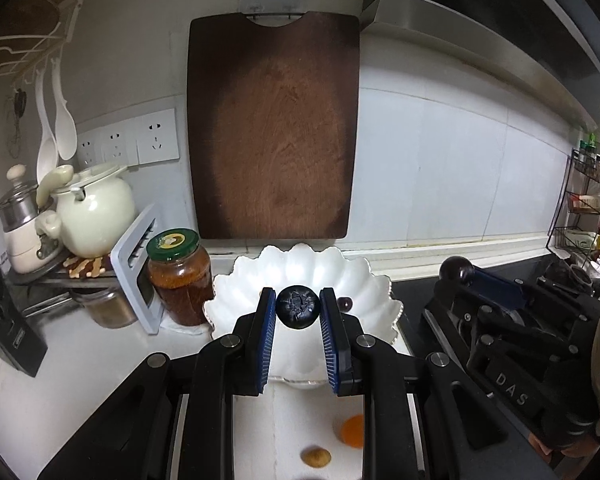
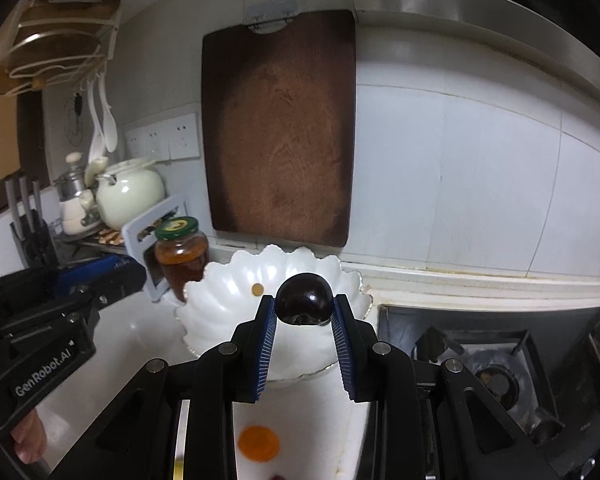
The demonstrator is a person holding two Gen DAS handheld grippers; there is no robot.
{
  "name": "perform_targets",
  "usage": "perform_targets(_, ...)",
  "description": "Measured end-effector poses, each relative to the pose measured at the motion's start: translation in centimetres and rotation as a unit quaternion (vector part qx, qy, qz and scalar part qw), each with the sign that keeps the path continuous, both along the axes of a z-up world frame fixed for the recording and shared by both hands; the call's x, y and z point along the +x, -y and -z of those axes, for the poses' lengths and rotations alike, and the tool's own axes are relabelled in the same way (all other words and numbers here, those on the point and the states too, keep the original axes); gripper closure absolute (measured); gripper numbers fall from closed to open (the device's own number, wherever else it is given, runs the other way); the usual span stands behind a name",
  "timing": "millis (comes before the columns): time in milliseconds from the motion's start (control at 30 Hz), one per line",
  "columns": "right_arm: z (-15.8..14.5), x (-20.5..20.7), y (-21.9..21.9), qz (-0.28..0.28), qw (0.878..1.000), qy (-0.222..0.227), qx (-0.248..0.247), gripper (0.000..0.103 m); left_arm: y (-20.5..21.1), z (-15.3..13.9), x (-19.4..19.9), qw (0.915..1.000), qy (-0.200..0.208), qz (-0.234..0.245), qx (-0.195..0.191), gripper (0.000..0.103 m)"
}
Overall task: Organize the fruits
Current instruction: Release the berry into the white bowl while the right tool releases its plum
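Note:
A white scalloped bowl stands on the counter against the wall; it also shows in the right wrist view. My left gripper is shut on a dark wrinkled fruit and holds it above the bowl. My right gripper is shut on a dark glossy plum, also above the bowl; the plum shows at the far right of the left wrist view. A small dark fruit and a small tan fruit lie in the bowl. An orange fruit and a brownish fruit lie on the counter below.
A green-lidded jar stands left of the bowl. A wooden cutting board hangs behind. A gas stove is to the right. A cream pot, a white rack and a knife block crowd the left.

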State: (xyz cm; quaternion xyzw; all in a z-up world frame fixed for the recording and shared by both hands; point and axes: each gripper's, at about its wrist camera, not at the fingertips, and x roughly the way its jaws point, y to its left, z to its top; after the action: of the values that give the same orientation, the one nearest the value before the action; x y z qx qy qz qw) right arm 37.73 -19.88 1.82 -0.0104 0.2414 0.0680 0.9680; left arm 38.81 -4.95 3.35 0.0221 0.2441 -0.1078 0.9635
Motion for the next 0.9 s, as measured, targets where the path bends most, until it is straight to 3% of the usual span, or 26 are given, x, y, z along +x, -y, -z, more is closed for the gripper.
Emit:
perform_targets(367,1.1,5.5,0.1,-0.009,0.997,-0.065,0.026,0.073,-0.2,0.6,5.4,0.999,-0.044,-0.011,-0.002,0.08)
perform_targets(900,4.6,13.2,-1.4,-0.014,0.988,-0.149,-0.027,0.073,0.7,5.7,14.5,0.9885,-0.146,-0.015,0.039,0.08)
